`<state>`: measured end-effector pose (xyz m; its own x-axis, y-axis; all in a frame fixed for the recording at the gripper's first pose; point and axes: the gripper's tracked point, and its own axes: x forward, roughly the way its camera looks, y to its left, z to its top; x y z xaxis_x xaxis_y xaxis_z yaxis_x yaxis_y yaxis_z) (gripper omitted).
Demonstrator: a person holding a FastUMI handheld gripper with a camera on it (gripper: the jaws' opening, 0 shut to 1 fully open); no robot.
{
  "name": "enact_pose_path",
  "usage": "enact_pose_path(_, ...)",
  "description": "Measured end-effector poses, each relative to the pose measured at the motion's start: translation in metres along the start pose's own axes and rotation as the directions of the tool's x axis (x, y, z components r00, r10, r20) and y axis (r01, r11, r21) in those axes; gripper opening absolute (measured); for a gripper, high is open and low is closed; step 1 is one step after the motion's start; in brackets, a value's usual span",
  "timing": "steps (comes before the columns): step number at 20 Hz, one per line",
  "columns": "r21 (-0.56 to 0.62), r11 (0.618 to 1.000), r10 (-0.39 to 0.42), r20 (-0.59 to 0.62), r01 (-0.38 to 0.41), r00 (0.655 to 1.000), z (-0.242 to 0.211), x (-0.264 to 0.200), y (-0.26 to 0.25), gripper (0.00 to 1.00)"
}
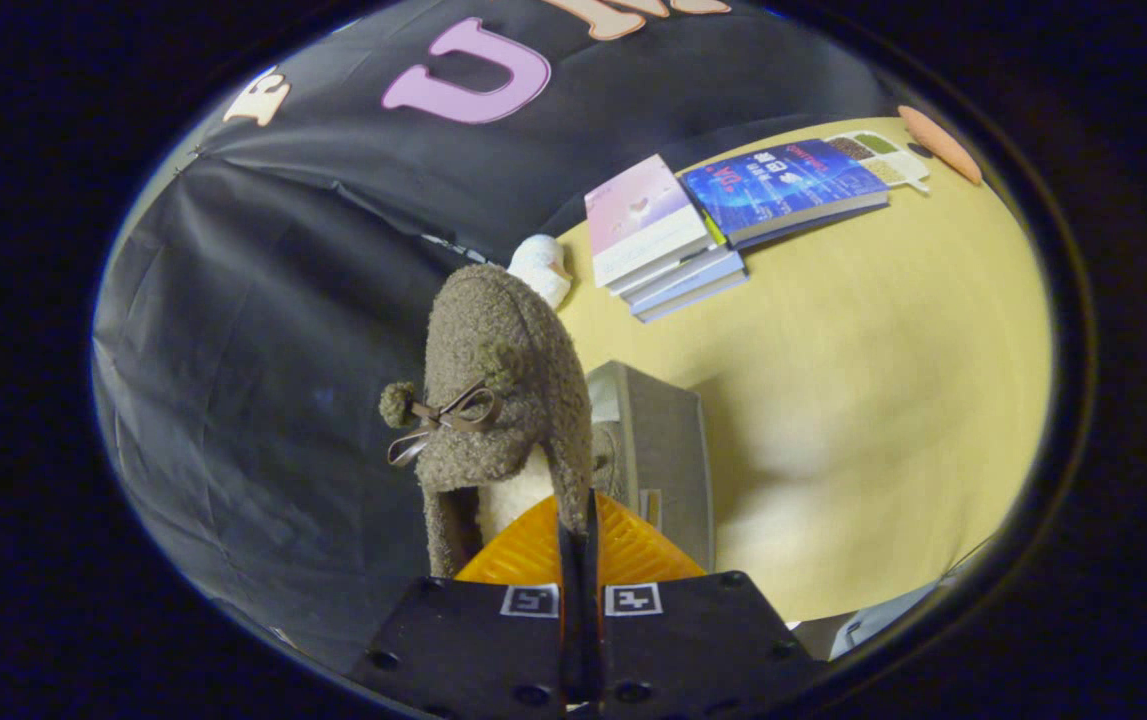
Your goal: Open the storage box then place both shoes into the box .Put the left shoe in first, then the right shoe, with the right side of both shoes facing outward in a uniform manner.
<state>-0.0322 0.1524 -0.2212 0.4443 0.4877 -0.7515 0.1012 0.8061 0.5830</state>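
While the tool [578, 540] is clenched on the rim of a fuzzy brown shoe [498, 380], its two fingers sit nearly together with only a thin edge of the shoe pinched between them, and the shoe hangs lifted above the surface [863, 400], its toe pointing away from the fingers. On the shoe's upper, toward the left, a small pompom and a thin brown bow [443, 418] are tied, and a pale fleecy lining shows at the opening just ahead of the fingers. Just right of the shoe and partly behind it stands a grey storage box [668, 450] on the yellow surface; whether it is open and what it holds cannot be told from here. Beyond the shoe's toe a white fluffy thing [541, 268] peeks out, too hidden to identify. Farther right, near the dark cloth wall, lies a stack of books [668, 245] with a pink cover on top, a blue book [783, 188] touching its right side.
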Motion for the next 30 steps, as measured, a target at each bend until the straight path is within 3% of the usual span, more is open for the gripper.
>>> enact_pose_path(7,-0.037,0.988,-0.150,-0.026,0.149,0.988,-0.049,0.040,-0.004,0.03)
enact_pose_path(15,-0.028,0.947,-0.320,0.010,0.320,0.947,-0.072,0.061,-0.024,0.03)
enact_pose_path(21,-0.024,0.874,-0.483,0.061,0.485,0.873,-0.084,0.062,-0.030,0.03)
enact_pose_path(27,-0.030,0.804,-0.589,0.098,0.594,0.802,-0.090,0.065,-0.041,0.03)
enact_pose_path(29,-0.028,0.802,-0.590,0.115,0.596,0.799,-0.087,0.069,-0.038,0.10)
enact_pose_path(30,-0.027,0.799,-0.592,0.135,0.600,0.795,-0.084,0.067,-0.036,0.22)
